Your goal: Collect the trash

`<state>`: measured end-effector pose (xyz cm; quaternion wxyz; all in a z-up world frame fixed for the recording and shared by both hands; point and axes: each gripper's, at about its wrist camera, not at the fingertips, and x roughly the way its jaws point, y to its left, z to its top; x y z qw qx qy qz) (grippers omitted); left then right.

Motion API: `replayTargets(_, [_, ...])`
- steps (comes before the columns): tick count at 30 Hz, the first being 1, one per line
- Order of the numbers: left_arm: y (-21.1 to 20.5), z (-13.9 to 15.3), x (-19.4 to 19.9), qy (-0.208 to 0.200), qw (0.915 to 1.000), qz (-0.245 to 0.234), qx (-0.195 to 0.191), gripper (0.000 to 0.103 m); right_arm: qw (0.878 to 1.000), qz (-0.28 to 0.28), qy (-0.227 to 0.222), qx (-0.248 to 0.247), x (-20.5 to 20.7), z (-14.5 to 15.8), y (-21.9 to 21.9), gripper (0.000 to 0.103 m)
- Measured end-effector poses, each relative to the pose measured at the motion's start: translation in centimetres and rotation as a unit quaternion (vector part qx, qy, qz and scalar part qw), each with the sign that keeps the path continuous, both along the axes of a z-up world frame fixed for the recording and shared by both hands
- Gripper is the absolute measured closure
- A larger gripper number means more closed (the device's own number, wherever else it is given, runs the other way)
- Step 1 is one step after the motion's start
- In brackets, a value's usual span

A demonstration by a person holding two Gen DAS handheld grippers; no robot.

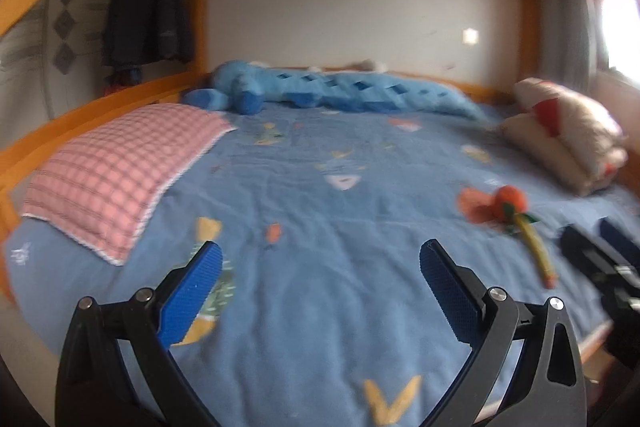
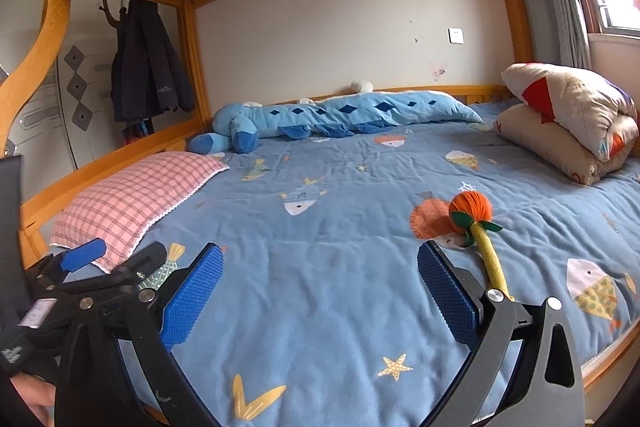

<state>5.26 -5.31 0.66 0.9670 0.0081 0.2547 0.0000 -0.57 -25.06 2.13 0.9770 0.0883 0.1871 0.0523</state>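
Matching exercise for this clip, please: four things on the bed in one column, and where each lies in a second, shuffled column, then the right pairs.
Things:
1. checked pink pillow
2. long blue plush toy
3. folded cream quilt
4. orange-headed toy on a yellow stick

Places:
A. along the back wall
B. far right corner, by the window
C. left edge, by the wooden rail
D. on the blue sheet just beyond the right gripper

Pairs: 1-C, 2-A, 3-B, 4-D
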Motion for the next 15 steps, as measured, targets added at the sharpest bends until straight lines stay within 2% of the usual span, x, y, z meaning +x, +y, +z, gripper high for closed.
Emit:
replayTargets(3, [0.4,-0.5,0.7,0.02,0.9995,0.018,0.014,0.004,1.0,0.008,0.0,0.001,-0.1,-0.2,0.3,0.009])
replayTargets(6, [0.9,-0.7,0.5,0.012,0.9988,0.038,0.028,0.004,1.0,0.013,0.007,0.0,0.0,-0.6,0.6,0.009])
replayTargets(11, [1.5,-0.8,0.7,0.029,0.9995,-0.004,-0.015,0.004,1.0,0.018,0.019,0.004,0.3,-1.1,0.9,0.009])
replayTargets(15, [1.2,-0.8,0.6,0.023,0.9997,-0.008,-0.005,0.004,1.0,0.018,0.022,0.002,0.5,-1.2,0.9,0.009])
